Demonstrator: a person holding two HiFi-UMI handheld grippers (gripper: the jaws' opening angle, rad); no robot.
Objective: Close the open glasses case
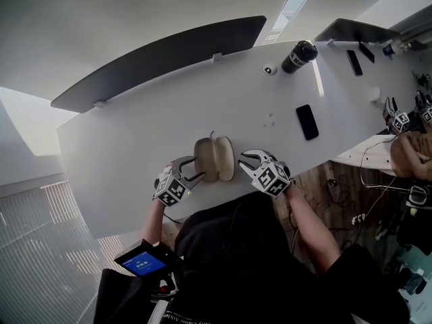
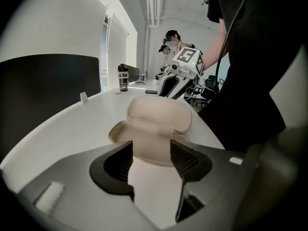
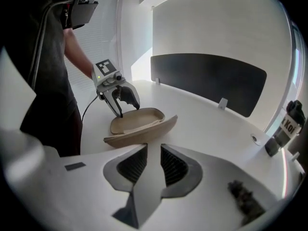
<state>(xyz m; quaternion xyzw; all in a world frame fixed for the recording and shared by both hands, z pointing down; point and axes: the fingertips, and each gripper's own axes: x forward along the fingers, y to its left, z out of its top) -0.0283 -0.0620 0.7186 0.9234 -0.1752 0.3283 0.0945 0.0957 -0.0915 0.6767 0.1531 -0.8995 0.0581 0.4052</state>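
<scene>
The table's (image 1: 135,154) near edge is lost under the person's black top, and both forearms go under it too. At the far right a second person is cut off by the frame, with only an arm and another pair of grippers (image 1: 398,120) showing. What lies at that end of the table is too small to make out.

The case (image 1: 214,157) lies open near the table's front edge, between the two grippers, with its beige halves splayed side by side. The left gripper (image 1: 196,168) has its jaws spread and standing over the case's end on its side. Whether a pad touches the rim I cannot tell. The right gripper (image 1: 244,162) sits just beside the other half, its jaws parted by a narrow gap with only bare table between them.

Farther back a black phone (image 1: 307,121) lies flat, well clear of the case. A dark bottle (image 1: 298,56) stands beyond it near a small round fitting (image 1: 270,69). A dark screen (image 1: 162,59) runs along the table's far edge. Nothing stands between either gripper and the case.
</scene>
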